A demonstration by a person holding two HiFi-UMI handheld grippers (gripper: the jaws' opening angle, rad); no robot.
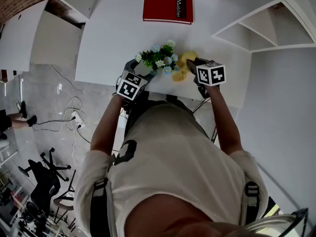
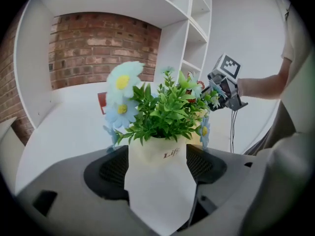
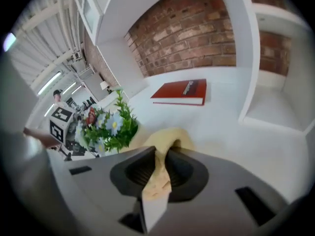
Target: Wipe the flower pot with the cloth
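Note:
A cream flower pot [image 2: 156, 157] with green leaves and pale blue flowers [image 1: 159, 59] is clamped between the jaws of my left gripper [image 2: 157, 168], held above the near edge of the white table [image 1: 118, 28]. My right gripper [image 3: 156, 168] is shut on a yellow cloth [image 3: 165, 140]. In the head view the cloth [image 1: 183, 65] hangs just right of the flowers, touching or nearly touching them. The left gripper view shows the right gripper [image 2: 222, 88] behind the plant. The pot's body is hidden by flowers in the head view.
A red book [image 1: 168, 7] lies at the table's far side. White shelving [image 1: 256, 31] stands to the right, and more shelves [image 2: 194, 38] rise behind the plant against a brick wall. Cables and office chairs [image 1: 47, 174] are on the floor at left.

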